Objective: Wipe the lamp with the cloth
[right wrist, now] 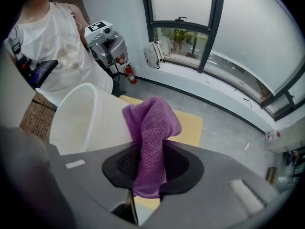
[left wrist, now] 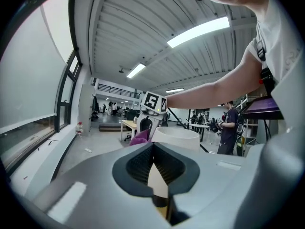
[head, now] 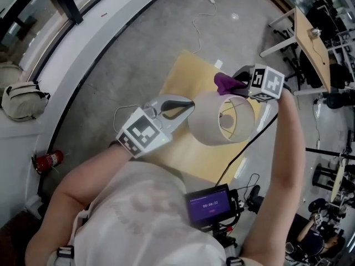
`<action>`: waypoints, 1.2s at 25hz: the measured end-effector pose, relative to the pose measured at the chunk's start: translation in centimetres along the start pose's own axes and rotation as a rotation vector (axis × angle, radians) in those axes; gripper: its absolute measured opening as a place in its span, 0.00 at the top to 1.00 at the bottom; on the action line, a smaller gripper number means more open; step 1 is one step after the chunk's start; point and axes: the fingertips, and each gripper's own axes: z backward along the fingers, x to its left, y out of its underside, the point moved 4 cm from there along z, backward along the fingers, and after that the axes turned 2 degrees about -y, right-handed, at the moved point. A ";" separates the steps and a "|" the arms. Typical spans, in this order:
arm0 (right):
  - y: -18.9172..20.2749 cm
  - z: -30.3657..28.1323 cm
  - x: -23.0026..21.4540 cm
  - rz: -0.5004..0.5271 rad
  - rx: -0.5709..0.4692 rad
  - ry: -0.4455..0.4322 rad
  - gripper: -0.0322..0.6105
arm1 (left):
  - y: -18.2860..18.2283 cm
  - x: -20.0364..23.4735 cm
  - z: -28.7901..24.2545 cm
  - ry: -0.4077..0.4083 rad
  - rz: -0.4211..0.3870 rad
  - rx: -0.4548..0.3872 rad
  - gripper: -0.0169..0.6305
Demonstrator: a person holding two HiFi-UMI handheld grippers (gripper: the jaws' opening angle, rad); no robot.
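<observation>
The lamp (head: 208, 129), a cream drum shade, tilts over the yellow surface (head: 183, 73). A bunched purple cloth (head: 226, 82) sits just beside its rim.

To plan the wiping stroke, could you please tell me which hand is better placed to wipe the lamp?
Right. The right tongs grip the purple cloth beside the lamp; the left tongs appear clamped on it, steadying it.

A cream drum-shaded lamp (head: 213, 127) on a pale yellow wooden table (head: 186, 71), left gripper (head: 191, 106) just beside the shade, right gripper (head: 237, 84) with a crumpled purple cloth (head: 225, 82) by its far rim.
</observation>
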 end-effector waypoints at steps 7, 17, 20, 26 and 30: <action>4.3 -5.6 -1.8 -0.123 -0.154 -0.014 0.78 | 1.1 -0.4 -0.5 -0.075 -0.003 0.072 0.97; 11.6 -9.1 -0.1 -0.297 -0.123 0.144 0.78 | 1.0 -2.1 -1.4 -0.101 -0.038 0.087 0.97; 13.0 -7.8 1.1 -0.335 -0.172 0.189 0.78 | 0.9 -2.6 -1.6 -0.098 -0.036 0.079 0.97; 12.9 -1.0 4.9 -0.382 -0.209 0.368 0.78 | 1.4 -2.9 -1.1 -0.042 -0.019 0.080 0.97; 11.1 5.5 7.2 -0.392 -0.162 0.546 0.78 | 1.2 -3.7 -1.1 0.008 -0.019 0.070 0.97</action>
